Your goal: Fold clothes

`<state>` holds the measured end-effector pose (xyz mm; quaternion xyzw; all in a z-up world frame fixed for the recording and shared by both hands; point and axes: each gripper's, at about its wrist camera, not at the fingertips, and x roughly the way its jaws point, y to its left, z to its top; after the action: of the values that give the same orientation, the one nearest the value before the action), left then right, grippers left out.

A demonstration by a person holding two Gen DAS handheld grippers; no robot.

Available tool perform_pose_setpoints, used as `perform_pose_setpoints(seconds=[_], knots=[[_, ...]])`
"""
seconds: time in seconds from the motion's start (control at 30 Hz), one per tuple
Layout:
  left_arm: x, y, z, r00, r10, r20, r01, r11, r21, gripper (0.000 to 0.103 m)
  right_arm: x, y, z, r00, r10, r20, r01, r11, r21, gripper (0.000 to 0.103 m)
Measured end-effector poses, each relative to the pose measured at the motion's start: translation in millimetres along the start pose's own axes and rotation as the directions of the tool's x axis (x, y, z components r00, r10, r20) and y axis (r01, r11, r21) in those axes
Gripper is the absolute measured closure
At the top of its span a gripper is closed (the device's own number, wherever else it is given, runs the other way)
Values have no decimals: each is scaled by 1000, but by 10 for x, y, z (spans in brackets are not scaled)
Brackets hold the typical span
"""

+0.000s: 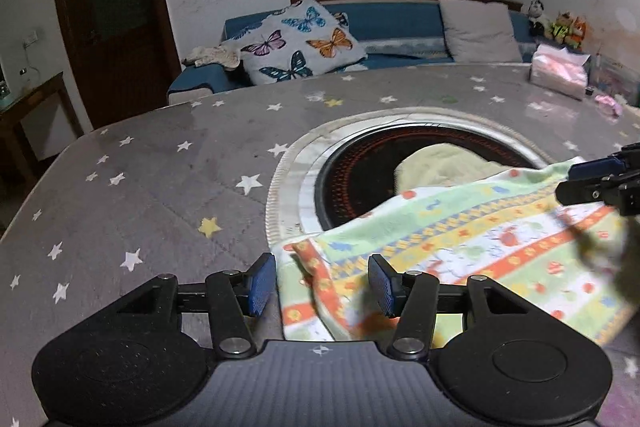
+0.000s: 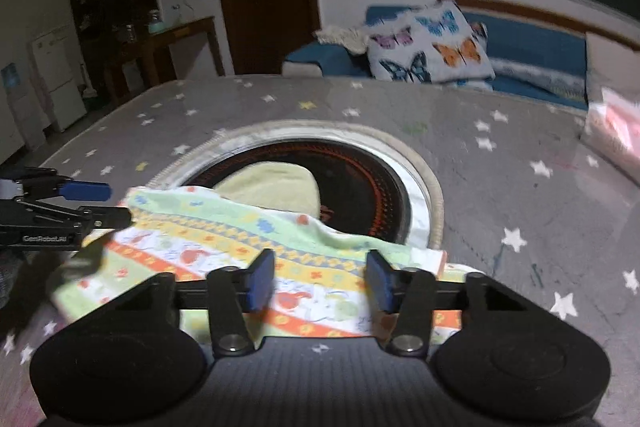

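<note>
— One patterned cloth (image 1: 460,239) lies rumpled on the star-print table (image 1: 160,187), its far edge draped over the round black hotplate (image 2: 360,187).
— Both grippers, left (image 1: 322,283) and right (image 2: 320,281): jaws spread wide, holding nothing. Likely soft, light; pinch the corners.

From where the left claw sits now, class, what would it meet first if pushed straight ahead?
Probably the patterned cloth: its near left corner already lies between the open left claw. Beyond it is the round black hotplate, though depth is unclear.
</note>
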<state>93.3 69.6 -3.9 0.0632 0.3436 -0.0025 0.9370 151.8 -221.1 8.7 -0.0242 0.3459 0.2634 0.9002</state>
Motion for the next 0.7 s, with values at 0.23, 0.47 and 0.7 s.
perform_pose_setpoints(seconds=[0.23,0.47,0.7], knots=[[138,79,106,1000,25,-19,-26,1000,-17,46,126,-188,61,999,-35,-10,36,996,87,84],[218,-204,327,999,-36,8,36,999,38,46,324,60,192,999,34,-17,-33,999,21,84],[408,-218,429,1000,-10,-27,11,999,34,43,479,139,207,998,33,-47,-33,999,0,83]])
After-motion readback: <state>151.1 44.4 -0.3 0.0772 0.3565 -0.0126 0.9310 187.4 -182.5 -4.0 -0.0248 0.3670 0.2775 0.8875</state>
